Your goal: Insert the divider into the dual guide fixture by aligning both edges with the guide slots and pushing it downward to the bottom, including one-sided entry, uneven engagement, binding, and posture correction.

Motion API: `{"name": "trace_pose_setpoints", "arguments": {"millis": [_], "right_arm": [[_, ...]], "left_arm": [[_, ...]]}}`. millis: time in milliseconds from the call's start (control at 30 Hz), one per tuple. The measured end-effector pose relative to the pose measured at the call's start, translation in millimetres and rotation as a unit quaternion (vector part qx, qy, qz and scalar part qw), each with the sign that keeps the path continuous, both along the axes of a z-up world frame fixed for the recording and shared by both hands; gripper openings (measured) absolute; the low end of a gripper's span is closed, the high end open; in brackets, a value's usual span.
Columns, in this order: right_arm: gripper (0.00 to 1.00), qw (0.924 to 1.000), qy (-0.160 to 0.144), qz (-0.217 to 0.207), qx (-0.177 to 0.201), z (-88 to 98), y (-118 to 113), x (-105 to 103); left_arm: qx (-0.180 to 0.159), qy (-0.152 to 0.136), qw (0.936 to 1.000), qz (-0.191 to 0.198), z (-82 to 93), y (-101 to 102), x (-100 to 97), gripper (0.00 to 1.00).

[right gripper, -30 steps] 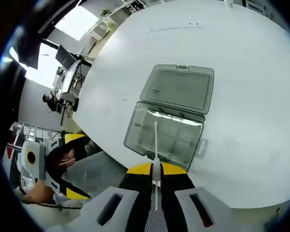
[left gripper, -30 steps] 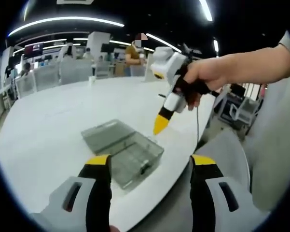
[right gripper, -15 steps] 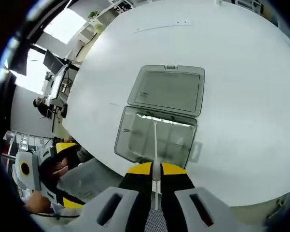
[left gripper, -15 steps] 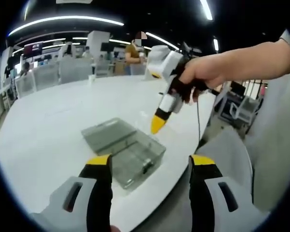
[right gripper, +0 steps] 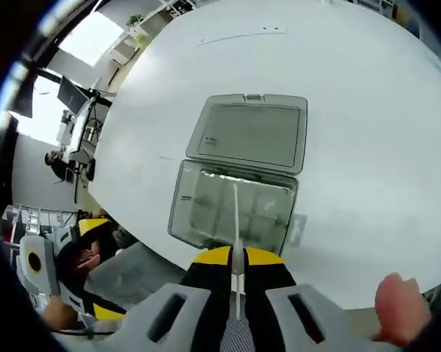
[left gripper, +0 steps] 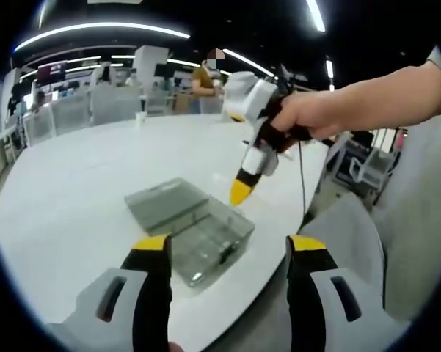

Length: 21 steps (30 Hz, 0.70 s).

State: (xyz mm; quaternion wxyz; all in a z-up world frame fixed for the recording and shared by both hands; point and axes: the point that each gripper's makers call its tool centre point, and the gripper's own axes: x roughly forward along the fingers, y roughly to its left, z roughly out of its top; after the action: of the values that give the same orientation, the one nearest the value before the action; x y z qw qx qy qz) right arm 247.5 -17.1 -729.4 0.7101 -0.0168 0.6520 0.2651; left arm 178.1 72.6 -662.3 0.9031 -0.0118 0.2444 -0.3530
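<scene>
one thin white divider point(right gripper: 236, 220) stands edge-on between the closed yellow tips of the right gripper point(right gripper: 237, 258), clamped there and reaching out over the clear plastic box point(right gripper: 232, 215) that serves as the guide fixture. whether its far edge touches the box i cannot tell. the box sits near the worktop's point(right gripper: 367, 147) curved edge, its hinged lid point(right gripper: 249, 133) thrown flat open on the far side, with internal ribs showing faintly through the base. in the left gripper view the same box point(left gripper: 205, 238) lies just ahead of the left gripper point(left gripper: 227, 253), whose jaws are spread wide and hold nothing. the right gripper point(left gripper: 242, 192) hangs above the box there, gripped by a hand point(left gripper: 301, 121). nothing lies between divider and box. beyond the worktop point(left gripper: 81, 169) stand chairs point(left gripper: 66, 114) and a person point(left gripper: 203, 77).
</scene>
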Motion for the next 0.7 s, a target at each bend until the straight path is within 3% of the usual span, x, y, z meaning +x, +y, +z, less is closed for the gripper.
{"name": "trace_pose_setpoints", "arguments": {"millis": [133,200,233,700], "right_arm": [[0.0,1.0,0.008,0.004,-0.005,-1.1,0.1,-1.1],[0.0,0.9999,-0.006,0.008,-0.008,-1.0,-0.9,2.9],[0.0,1.0,0.006,0.004,-0.005,-1.3,0.5,0.0],[0.0,0.9996,0.015,0.002,-0.025,-2.6,3.4,-3.6]], "left_arm": [[0.0,0.001,1.0,-0.001,0.3,-0.3,0.3,0.6],[-0.001,0.001,1.0,-0.001,0.3,0.1,0.5,0.6],[-0.001,0.001,1.0,-0.001,0.4,0.3,0.9,0.59],[-0.004,0.001,1.0,-0.001,0.7,0.0,1.3,0.58]]}}
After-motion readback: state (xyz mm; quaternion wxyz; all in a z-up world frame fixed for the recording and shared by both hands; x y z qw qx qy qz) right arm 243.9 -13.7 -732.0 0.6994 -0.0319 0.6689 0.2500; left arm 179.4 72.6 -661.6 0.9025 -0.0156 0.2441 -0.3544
